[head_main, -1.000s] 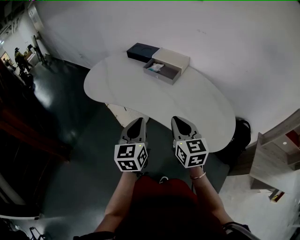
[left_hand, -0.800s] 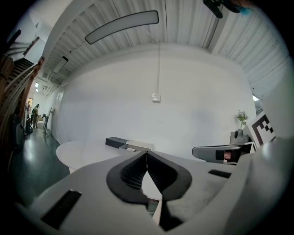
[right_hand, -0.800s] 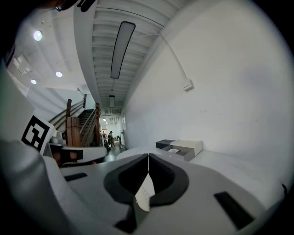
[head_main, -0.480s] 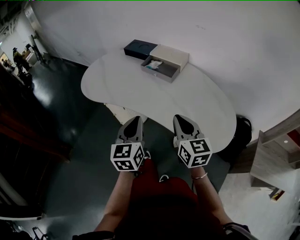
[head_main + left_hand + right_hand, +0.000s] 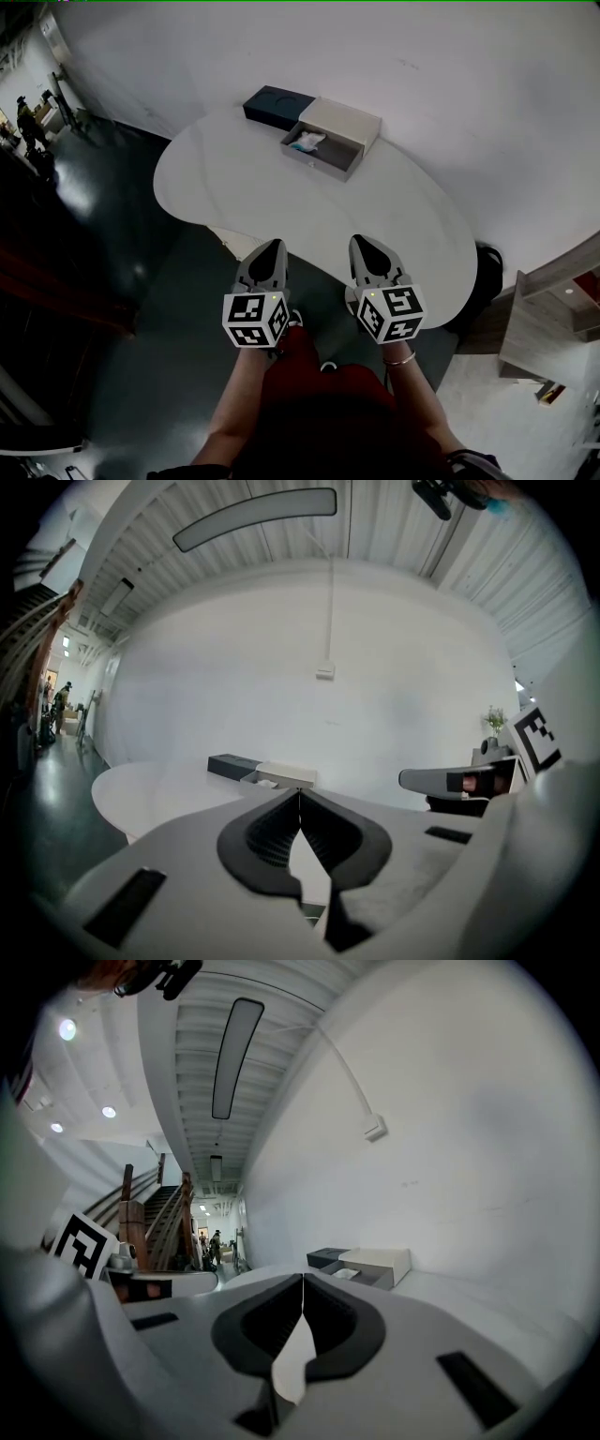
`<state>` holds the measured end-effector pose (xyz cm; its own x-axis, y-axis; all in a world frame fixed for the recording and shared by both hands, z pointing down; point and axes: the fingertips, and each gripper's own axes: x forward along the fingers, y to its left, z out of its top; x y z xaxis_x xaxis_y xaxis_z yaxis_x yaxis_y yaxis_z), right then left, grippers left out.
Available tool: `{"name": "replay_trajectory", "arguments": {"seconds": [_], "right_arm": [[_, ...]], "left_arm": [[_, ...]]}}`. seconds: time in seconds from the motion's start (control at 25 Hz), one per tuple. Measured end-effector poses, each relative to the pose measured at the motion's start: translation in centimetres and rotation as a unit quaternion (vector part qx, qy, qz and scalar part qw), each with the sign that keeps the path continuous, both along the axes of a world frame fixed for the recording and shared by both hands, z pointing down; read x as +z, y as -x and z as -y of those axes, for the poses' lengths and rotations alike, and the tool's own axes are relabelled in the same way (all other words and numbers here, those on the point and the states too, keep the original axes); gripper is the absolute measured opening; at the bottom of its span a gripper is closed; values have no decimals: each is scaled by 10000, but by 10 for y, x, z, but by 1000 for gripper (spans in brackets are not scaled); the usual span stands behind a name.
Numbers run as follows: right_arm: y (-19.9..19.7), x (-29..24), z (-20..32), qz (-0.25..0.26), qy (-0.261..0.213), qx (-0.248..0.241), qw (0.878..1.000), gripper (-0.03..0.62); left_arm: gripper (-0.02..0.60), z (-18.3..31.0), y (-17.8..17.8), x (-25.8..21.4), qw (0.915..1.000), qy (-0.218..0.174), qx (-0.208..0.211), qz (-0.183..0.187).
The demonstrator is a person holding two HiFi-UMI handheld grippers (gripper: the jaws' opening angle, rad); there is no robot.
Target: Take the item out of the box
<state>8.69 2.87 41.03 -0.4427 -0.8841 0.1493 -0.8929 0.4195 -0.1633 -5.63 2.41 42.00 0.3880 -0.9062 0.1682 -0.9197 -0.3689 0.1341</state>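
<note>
Your left claw (image 5: pixel 273 246) and right claw (image 5: pixel 362 242) point nearly level, both closed and empty; the open box (image 5: pixel 330 137) has its long side facing you.

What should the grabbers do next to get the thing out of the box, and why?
Probably reach the right gripper forward across the white rounded table towards the open grey box. It and the left gripper are shut and empty at the table's near edge, while the white item lies uncovered in the box by the far wall.
</note>
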Motion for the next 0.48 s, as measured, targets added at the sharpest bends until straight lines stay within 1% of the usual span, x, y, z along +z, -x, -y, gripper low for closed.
{"name": "replay_trajectory", "arguments": {"seconds": [0.24, 0.48], "right_arm": [[22, 4, 43, -32, 106, -17, 9999, 15], [45, 10, 86, -34, 207, -9, 9998, 15]], "left_arm": [[23, 48, 14, 8, 9999, 146, 34, -13], [23, 93, 22, 13, 9993, 253, 260, 10]]}}
